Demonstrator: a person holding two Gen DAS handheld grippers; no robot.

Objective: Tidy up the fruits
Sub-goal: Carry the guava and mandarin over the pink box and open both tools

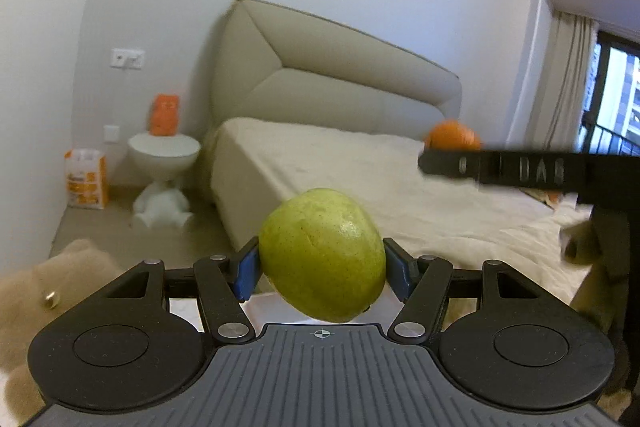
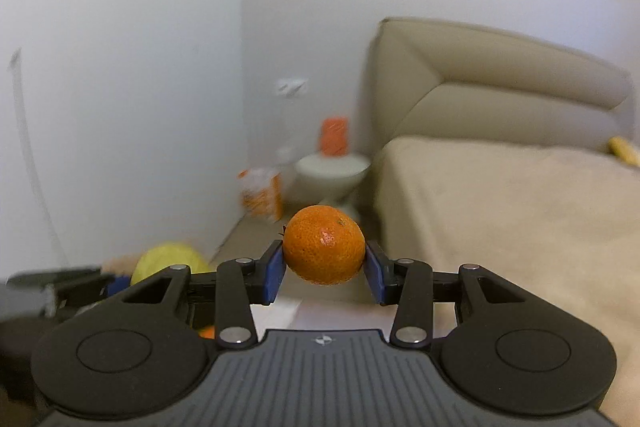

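Left gripper (image 1: pixel 322 263) was clamped on a green pear (image 1: pixel 322 254), blue pads (image 1: pixel 246 273) pressing its sides at 9 and 3 o'clock, fruit held clear in the air, most of it bulging forward of the jaws. Right gripper (image 2: pixel 324 265) was clamped on a mandarin (image 2: pixel 324 245), pads at 9 and 3 o'clock, fruit raised off any surface. In the left wrist view the same mandarin showed at 2 o'clock above the other tool's blurred black finger; in the right wrist view the pear showed yellow-green at 8 o'clock, beside the other tool. Room: a large bed (image 1: pixel 360 167) with a beige, slightly fuzzy cover filled the middle, a padded beige headboard (image 1: pixel 332 67) with angled seams rising behind it against plain white walls. A window (image 1: pixel 612 99) with a pale curtain sat at 3 o'clock. A round white side table (image 1: pixel 164 147) stood left of the bed at 9 o'clock, an orange boxy item (image 1: pixel 164 115) on top, too blurred to name. An orange-and-white bag (image 1: pixel 86 179) stood on the floor beside the table against the wall. A tan plush toy (image 1: pixel 48 291) sat at 8 o'clock. A white wall socket plate (image 1: pixel 127 59) sat above the table. Pear skin was smooth and speckled with a glossy spot; mandarin skin was dimpled and shiny.
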